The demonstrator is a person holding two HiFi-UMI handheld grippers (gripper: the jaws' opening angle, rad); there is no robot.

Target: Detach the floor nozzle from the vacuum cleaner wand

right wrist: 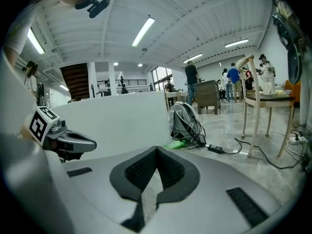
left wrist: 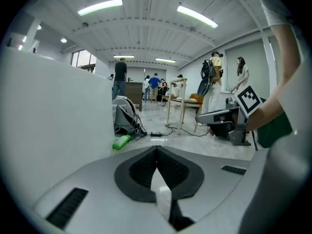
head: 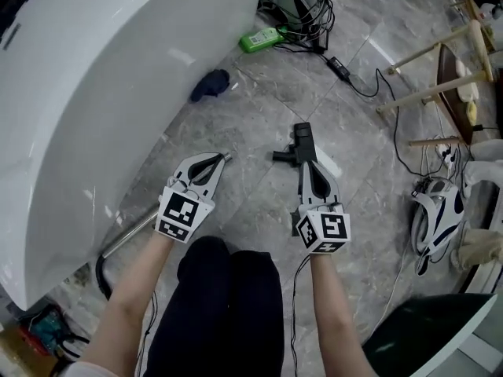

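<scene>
**A:** What's underfoot?

**B:** Grey marble floor (head: 259,132), with a big white shell (head: 102,93) filling the upper left.

**A:** And the hand-held grippers?

**B:** The left hand-held gripper (head: 222,159) sits at centre left, jaws pressed together on nothing. The right hand-held gripper (head: 305,165) is at centre right, jaws likewise closed and empty.

**A:** The vacuum parts?

**B:** A metal tube (head: 130,234), seemingly the wand, slants from beneath the left one toward the lower left and meets a black curved hose (head: 100,277). A black part (head: 301,140) shows just beyond the right one's tips. Whether it is the floor nozzle, I cannot tell.

**A:** Further out?

**B:** A dark blue cloth (head: 210,83) lies beside the shell. A green object (head: 261,39) sits by cables (head: 314,22) at top centre, and a white-and-black appliance (head: 436,214) is at the right edge.
</scene>
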